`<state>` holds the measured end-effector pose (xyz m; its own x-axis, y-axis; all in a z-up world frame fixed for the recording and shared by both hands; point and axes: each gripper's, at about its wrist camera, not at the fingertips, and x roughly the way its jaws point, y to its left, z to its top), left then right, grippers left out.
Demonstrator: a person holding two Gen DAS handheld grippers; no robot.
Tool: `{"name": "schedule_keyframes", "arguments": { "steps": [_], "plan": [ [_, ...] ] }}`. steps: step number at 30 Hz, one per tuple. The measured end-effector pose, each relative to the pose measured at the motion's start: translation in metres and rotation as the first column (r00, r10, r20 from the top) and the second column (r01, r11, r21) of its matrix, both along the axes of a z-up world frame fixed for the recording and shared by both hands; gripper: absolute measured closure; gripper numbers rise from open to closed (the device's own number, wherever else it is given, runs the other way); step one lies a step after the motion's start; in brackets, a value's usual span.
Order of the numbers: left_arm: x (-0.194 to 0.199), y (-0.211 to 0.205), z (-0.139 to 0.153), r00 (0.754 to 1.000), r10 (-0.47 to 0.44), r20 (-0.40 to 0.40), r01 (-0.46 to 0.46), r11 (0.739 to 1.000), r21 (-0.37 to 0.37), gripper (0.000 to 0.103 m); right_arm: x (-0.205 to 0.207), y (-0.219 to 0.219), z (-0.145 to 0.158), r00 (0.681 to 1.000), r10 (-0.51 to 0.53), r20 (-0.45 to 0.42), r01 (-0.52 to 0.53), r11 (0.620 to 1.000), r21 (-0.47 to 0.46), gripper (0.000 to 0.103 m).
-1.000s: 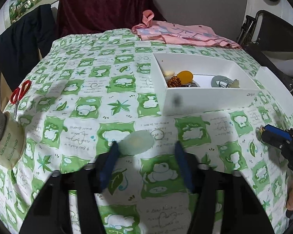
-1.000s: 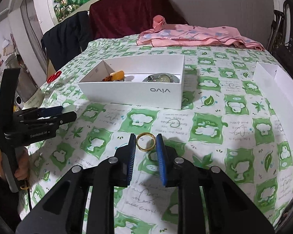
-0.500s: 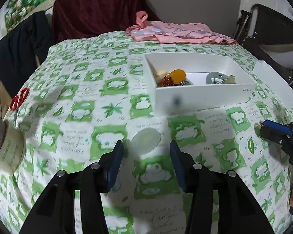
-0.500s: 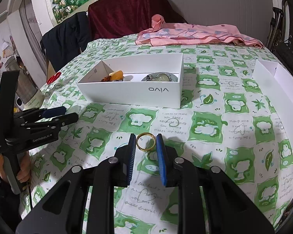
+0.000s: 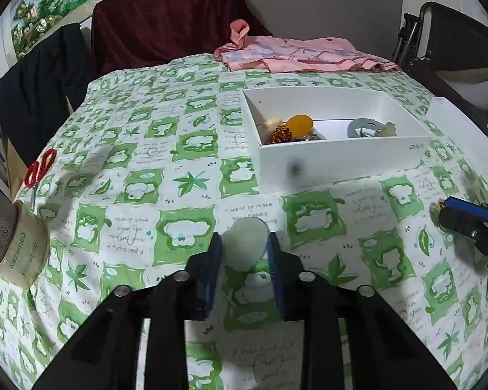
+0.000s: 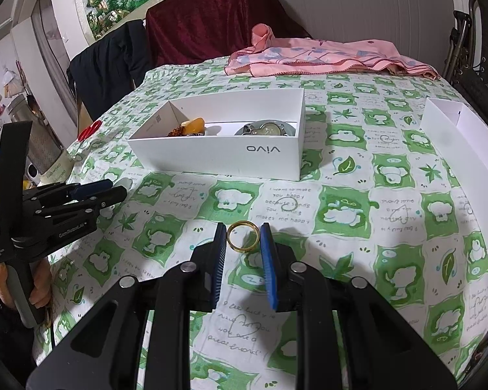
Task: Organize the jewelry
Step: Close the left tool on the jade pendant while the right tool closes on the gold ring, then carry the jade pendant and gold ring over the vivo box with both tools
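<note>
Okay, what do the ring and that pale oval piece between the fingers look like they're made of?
Gold ring: looks like polished metal, yellow with bright glints; gold or plating, I can't tell. Pale oval piece: milky, translucent green with a smooth surface, possibly jade, glass or resin.

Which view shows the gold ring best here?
The right wrist view: the gold ring sits sharp and unobstructed between the right gripper fingers, which are closed on it. The left wrist view shows only a small gold glint at the right gripper's tip, by the frame's right edge.
</note>
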<state>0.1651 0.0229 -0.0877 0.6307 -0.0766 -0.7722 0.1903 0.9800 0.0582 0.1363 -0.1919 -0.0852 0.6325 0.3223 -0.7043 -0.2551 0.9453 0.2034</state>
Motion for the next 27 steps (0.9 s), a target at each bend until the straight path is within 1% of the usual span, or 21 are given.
{"name": "schedule_keyframes", "arguments": {
  "steps": [3, 4, 5, 7, 9, 11, 14, 16, 23, 27],
  "plan": [
    [0.003, -0.002, 0.0, 1.0, -0.007, 0.002, 0.007, 1.0, 0.004, 0.068, 0.0, 0.0, 0.0, 1.0, 0.0, 0.0, 0.0, 1.0, 0.0, 0.083],
    [0.003, -0.003, 0.0, 1.0, -0.011, 0.003, 0.011, 1.0, 0.005, 0.071, 0.0, 0.0, 0.0, 1.0, -0.001, -0.001, 0.001, 1.0, 0.0, 0.083],
    [0.003, -0.004, 0.0, 1.0, -0.024, 0.003, 0.024, 1.0, 0.002, 0.077, 0.0, 0.0, 0.0, 1.0, -0.001, -0.001, 0.001, 1.0, 0.001, 0.083],
    [0.0, -0.007, 0.001, 1.0, -0.025, 0.017, 0.025, 0.999, 0.022, 0.077, 0.0, 0.0, 0.0, 1.0, -0.002, 0.001, 0.002, 1.0, 0.002, 0.083],
    [-0.003, -0.006, 0.003, 0.999, -0.022, 0.031, 0.022, 1.0, 0.018, 0.077, 0.0, 0.0, -0.001, 1.0, -0.004, 0.002, 0.004, 1.0, 0.005, 0.083],
    [-0.004, -0.001, 0.005, 0.999, -0.006, 0.04, 0.007, 1.0, -0.005, 0.077, 0.0, -0.001, 0.0, 1.0, -0.008, 0.006, 0.007, 1.0, 0.011, 0.083],
    [-0.005, 0.012, 0.009, 0.999, 0.02, 0.042, -0.018, 0.997, -0.069, 0.077, -0.001, -0.004, 0.001, 1.0, -0.013, 0.012, 0.013, 1.0, 0.022, 0.083],
    [-0.005, 0.016, 0.012, 0.999, 0.028, 0.043, -0.024, 0.995, -0.094, 0.077, -0.002, -0.004, 0.002, 1.0, -0.016, 0.017, 0.016, 1.0, 0.027, 0.083],
    [-0.006, 0.018, 0.014, 0.998, 0.036, 0.058, -0.031, 0.995, -0.093, 0.077, -0.004, -0.012, 0.008, 0.999, -0.034, 0.041, 0.032, 0.998, 0.057, 0.083],
    [-0.008, 0.024, 0.017, 0.997, 0.052, 0.063, -0.044, 0.992, -0.118, 0.077, -0.006, -0.018, 0.012, 0.997, -0.048, 0.055, 0.043, 0.996, 0.084, 0.083]
  ]
}}
